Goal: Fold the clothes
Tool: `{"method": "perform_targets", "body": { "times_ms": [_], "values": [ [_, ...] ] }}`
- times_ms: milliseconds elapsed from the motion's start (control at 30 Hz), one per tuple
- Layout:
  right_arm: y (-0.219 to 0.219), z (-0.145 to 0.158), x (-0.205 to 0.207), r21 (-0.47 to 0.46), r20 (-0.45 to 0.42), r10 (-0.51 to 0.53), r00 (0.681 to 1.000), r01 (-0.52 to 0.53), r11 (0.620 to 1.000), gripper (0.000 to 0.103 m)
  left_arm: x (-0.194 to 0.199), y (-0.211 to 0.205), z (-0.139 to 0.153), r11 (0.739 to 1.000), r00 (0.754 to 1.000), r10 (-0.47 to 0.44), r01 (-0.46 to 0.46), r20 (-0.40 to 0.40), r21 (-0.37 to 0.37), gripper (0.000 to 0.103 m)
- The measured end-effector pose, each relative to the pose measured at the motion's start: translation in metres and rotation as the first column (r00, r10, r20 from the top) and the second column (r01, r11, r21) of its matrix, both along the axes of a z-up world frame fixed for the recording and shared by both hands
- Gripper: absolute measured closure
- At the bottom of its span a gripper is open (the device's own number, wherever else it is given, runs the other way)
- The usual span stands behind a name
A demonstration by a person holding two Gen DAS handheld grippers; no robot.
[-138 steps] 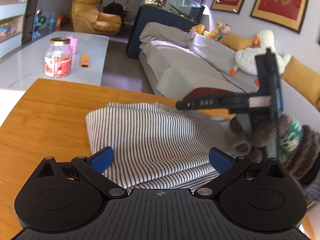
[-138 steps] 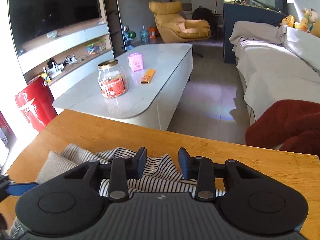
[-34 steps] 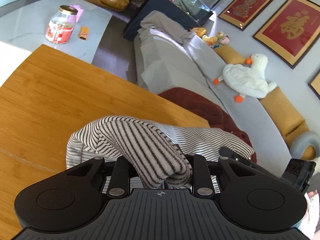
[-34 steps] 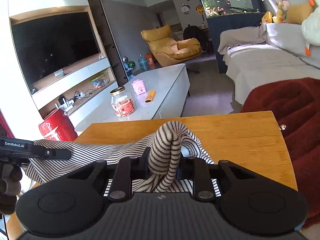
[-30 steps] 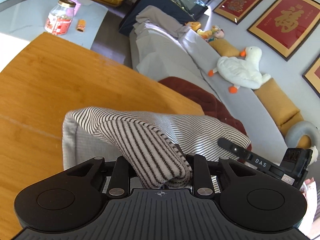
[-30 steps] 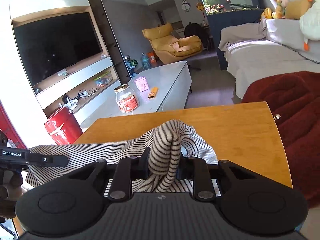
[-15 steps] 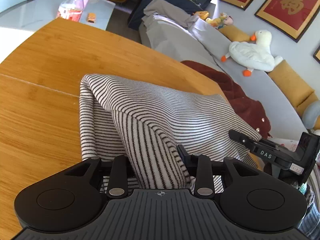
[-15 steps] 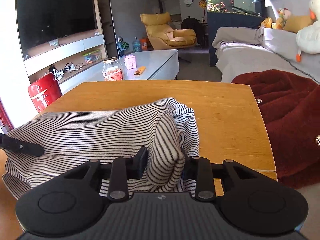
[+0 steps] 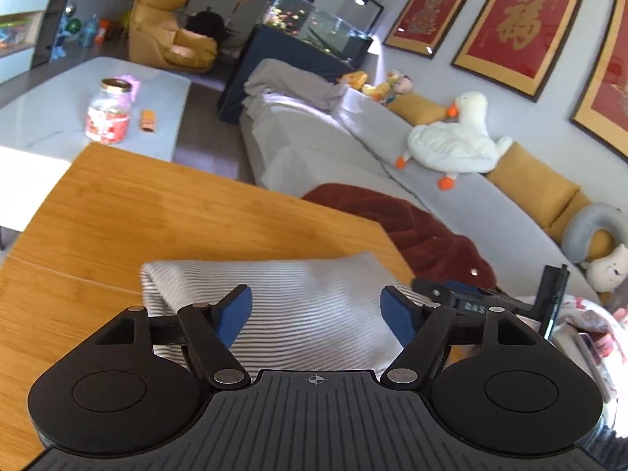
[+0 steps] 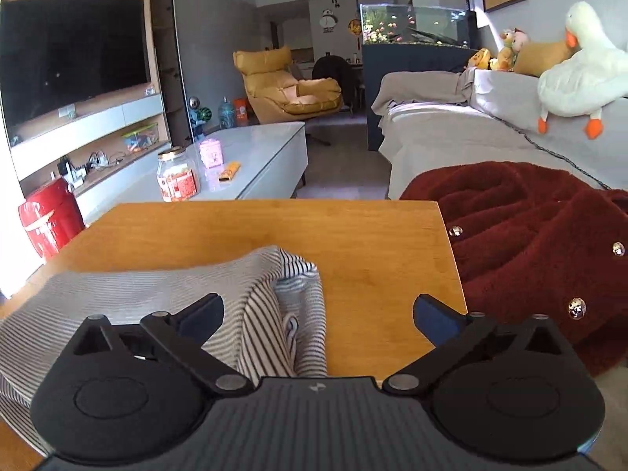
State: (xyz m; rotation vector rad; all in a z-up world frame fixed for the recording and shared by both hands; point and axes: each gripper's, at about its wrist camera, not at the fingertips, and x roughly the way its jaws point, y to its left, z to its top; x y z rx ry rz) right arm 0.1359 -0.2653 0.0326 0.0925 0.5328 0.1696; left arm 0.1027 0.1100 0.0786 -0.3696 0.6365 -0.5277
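Striped garment (image 9: 298, 306) lies folded, long axis across wooden table (image 9: 157, 212).

Left gripper (image 9: 316, 312) over striped garment (image 9: 298, 294), jaws opening, blue pads (image 9: 234, 310) clear of cloth. Garment folded flat on wooden table (image 9: 165, 219), near the right edge. Right gripper (image 9: 471, 302) just past garment's right side, partly hidden. Dark red fleece (image 9: 416, 231) draped off table's far right corner, against grey sofa (image 9: 353, 149). White goose plush (image 9: 455, 137) on sofa back. Jar (image 9: 109, 112) on pale coffee table (image 9: 59, 110) beyond.
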Motion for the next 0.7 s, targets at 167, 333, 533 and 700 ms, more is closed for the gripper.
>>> {"method": "perform_targets", "body": {
  "times_ms": [167, 333, 533, 700],
  "values": [
    [0.012, 0.005, 0.010, 0.020, 0.019, 0.030, 0.999, -0.031, 0.999, 0.000, 0.022, -0.023, -0.052, 1.000, 0.982, -0.005, 0.007, -0.189, 0.009, 0.024],
    [0.037, -0.034, 0.020, -0.257, -0.046, -0.019, 0.999, 0.006, 0.967, 0.000, 0.031, -0.010, -0.069, 0.998, 0.977, 0.016, -0.029, -0.212, -0.059, 0.024],
    [0.045, -0.034, 0.009, -0.256, -0.065, -0.023, 0.998, 0.006, 0.967, 0.000, 0.067, -0.005, -0.068, 0.998, 0.981, 0.050, -0.056, -0.188, -0.026, 0.023],
    [0.045, -0.035, -0.007, -0.135, -0.125, 0.032, 0.992, -0.049, 0.990, 0.000, 0.108, 0.000, -0.065, 0.994, 0.977, 0.101, -0.108, -0.186, -0.028, 0.022]
  ]
}}
